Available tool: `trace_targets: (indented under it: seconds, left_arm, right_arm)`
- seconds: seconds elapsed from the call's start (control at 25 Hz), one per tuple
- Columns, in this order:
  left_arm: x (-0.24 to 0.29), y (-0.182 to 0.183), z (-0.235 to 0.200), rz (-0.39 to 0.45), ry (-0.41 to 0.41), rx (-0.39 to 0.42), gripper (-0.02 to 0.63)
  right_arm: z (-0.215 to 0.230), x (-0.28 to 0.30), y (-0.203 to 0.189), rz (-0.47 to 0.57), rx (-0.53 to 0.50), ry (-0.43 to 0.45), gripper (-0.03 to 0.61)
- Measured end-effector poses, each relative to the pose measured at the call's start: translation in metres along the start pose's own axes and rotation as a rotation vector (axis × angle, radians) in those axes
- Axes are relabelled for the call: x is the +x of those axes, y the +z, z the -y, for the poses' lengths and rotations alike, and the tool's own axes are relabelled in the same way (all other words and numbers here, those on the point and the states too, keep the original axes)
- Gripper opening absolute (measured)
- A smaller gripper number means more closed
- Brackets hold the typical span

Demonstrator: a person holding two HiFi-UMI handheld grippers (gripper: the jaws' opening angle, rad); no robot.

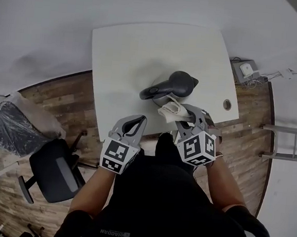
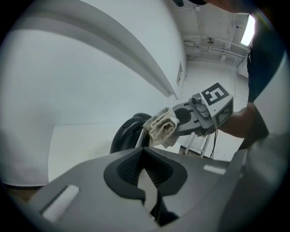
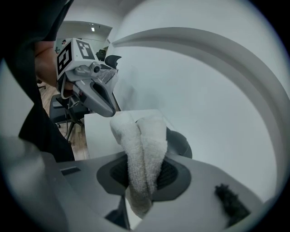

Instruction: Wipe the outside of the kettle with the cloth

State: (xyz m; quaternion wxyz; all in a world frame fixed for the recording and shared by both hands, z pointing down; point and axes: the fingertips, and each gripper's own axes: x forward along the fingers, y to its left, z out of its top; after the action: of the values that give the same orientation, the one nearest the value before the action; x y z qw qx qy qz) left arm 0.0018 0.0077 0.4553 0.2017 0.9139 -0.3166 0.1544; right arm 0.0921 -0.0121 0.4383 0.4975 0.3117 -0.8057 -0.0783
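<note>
1. In the head view the person's dark torso covers the near edge of the white table (image 1: 144,53). The cloth (image 1: 172,111) and the right gripper (image 1: 182,116) hide the near side of the dark kettle (image 1: 177,84).
2. The right gripper view shows only a dark bulge of the kettle, at 3 o'clock of the cloth. The rest lies behind the folds and the jaws.
3. The cloth overlaps the kettle's near side in the head view and in the left gripper view. None of the views shows for certain whether the two touch.
4. The right gripper's jaws are clamped on the pale, folded cloth. Two thick rolls rise out from between the pads and a short tail hangs below them.
5. The left gripper (image 1: 139,121) is closed or very nearly so. Its pads meet at the tips, only a thin sliver of table shows lower down, and nothing is between them.
6. The kettle stands on the table toward its near right part, at 12 o'clock of the right gripper. The cloth is at the kettle's 6 o'clock.
7. The left gripper hangs over the table's near edge, at about 7 o'clock of the kettle and apart from it.
8. There are one kettle, one cloth, one table and two grippers.
9. One dark office chair (image 1: 56,172) stands on the wood floor at 8 o'clock of the table.
</note>
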Motion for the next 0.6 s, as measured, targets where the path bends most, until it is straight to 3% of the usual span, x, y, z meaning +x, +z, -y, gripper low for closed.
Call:
trace_targets:
  seconds: [0.32, 0.6]
  left_arm:
    - [0.0, -0.015, -0.011, -0.012, 0.019, -0.046, 0.008]
    - [-0.002, -0.041, -0.016, -0.051, 0.042, -0.078, 0.008]
  right_arm:
    - [-0.035, 0.042, -0.009, -0.062, 0.013, 0.06, 0.094]
    - [-0.067, 0.084, -0.029, -0.107, 0.006, 0.054, 0.094]
